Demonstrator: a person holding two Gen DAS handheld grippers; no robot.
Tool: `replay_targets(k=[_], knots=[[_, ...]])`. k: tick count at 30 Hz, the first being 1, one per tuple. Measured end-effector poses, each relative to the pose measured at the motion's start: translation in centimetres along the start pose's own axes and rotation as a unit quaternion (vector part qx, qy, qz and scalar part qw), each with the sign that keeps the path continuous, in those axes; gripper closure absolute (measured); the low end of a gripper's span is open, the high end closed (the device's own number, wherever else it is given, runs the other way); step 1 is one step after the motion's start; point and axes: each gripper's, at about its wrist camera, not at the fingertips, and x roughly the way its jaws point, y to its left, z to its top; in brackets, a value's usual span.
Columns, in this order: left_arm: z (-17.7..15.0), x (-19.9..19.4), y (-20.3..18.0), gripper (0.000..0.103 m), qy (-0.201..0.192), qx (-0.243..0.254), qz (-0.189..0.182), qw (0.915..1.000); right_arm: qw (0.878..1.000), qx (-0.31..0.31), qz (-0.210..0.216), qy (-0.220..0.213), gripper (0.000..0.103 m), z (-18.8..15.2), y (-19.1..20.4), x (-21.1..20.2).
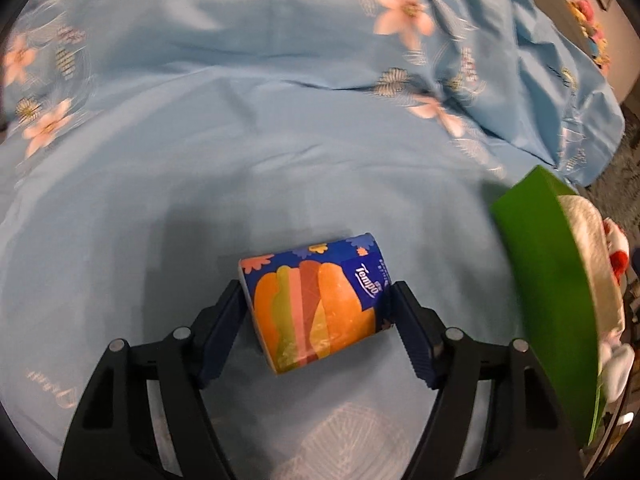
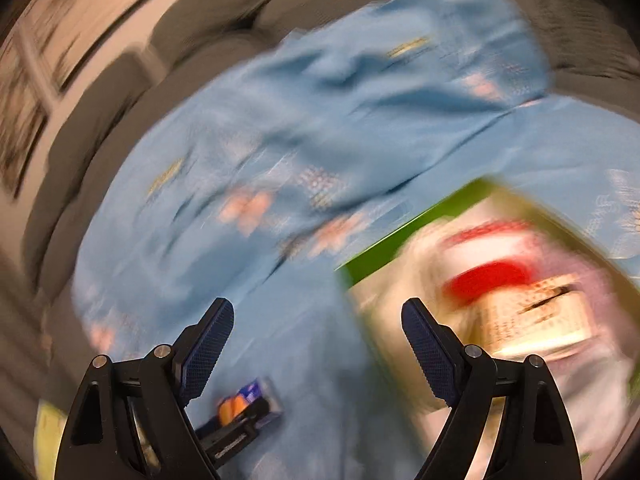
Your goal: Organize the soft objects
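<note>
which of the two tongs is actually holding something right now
The left tongs, shut on the Tempo tissue pack; the right tongs are open and hold nothing.

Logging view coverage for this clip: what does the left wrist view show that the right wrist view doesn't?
Left wrist only: the left claw clamped on the Tempo tissue pack, its label readable. Right wrist only: the right claw, open and empty, plus a gray sofa back and the inside of the green box, blurred. Both: the blue floral sheet, the box, and the pack.
</note>
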Motion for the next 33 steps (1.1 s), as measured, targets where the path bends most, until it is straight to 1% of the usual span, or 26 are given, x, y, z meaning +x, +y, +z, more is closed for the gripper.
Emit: replay_targets(k=[1,3,4,5,7,9,10,12,13,14,15,17,19,20,22,26,29,31,33], knots=[[-0.3,-0.4,0.8,0.031,0.0,-0.009,0.002,1.0,1.0,-0.011,0.008,0.017,0.016,-0.4,0.8,0.7],[-0.8,-1.3,2.4,0.031,0.001,-0.023,0.007,0.9997,0.996,-0.032,0.03,0.073,0.016,-2.0,3.0,3.4],[-1.0,-1.6,2.8,0.03,0.0,-0.025,0.012,0.9996,0.995,-0.034,0.037,0.09,0.016,-2.5,3.4,4.3],[-1.3,-2.0,3.4,0.03,-0.003,-0.026,0.015,0.9995,0.991,-0.035,0.05,0.123,0.016,-3.4,4.2,5.9],[-1.7,-2.5,4.2,0.029,-0.005,-0.03,0.016,0.9994,0.983,-0.035,0.069,0.169,0.016,-4.9,5.3,8.1],[-2.0,-2.4,5.0,0.029,0.002,-0.04,0.007,0.9992,0.978,-0.038,0.074,0.192,0.019,-6.1,6.1,9.5],[-2.2,-2.4,5.3,0.028,0.005,-0.047,0.001,0.9989,0.976,-0.044,0.079,0.2,0.024,-6.8,6.5,9.8],[-2.5,-2.4,6.0,0.027,0.005,-0.059,-0.017,0.9981,0.967,-0.053,0.092,0.23,0.028,-8.0,7.3,11.0],[-2.6,-2.4,6.2,0.027,0.006,-0.062,-0.024,0.9978,0.965,-0.051,0.098,0.238,0.031,-8.5,7.4,11.3],[-2.7,-2.5,6.2,0.027,0.007,-0.064,-0.029,0.9975,0.962,-0.049,0.104,0.25,0.035,-9.0,7.6,11.8],[-2.7,-2.6,6.3,0.026,0.007,-0.064,-0.031,0.9974,0.957,-0.05,0.105,0.266,0.037,-9.7,7.8,12.4],[-2.7,-2.7,6.2,0.024,0.013,-0.066,-0.037,0.997,0.953,-0.053,0.104,0.281,0.041,-10.3,8.0,13.0],[-2.9,-2.9,6.2,0.022,0.016,-0.063,-0.041,0.9971,0.95,-0.049,0.107,0.291,0.041,-10.7,8.1,13.4],[-3.0,-3.1,6.2,0.018,0.015,-0.062,-0.047,0.9968,0.948,-0.047,0.11,0.294,0.041,-10.8,8.1,13.5],[-3.2,-3.3,6.3,0.017,0.018,-0.063,-0.052,0.9965,0.946,-0.044,0.118,0.3,0.041,-11.0,8.2,13.7],[-3.5,-4.0,7.1,0.017,0.02,-0.074,-0.068,0.9948,0.942,-0.047,0.122,0.309,0.041,-11.3,8.4,13.9],[-3.7,-4.5,7.3,0.017,0.02,-0.076,-0.07,0.9944,0.941,-0.05,0.123,0.31,0.041,-11.4,8.6,13.9],[-3.8,-4.7,7.7,0.019,0.019,-0.081,-0.077,0.9935,0.94,-0.048,0.125,0.313,0.041,-11.6,8.6,14.1],[-3.9,-4.6,8.2,0.023,0.019,-0.095,-0.084,0.9918,0.94,-0.048,0.126,0.313,0.041,-11.7,8.7,14.3]])
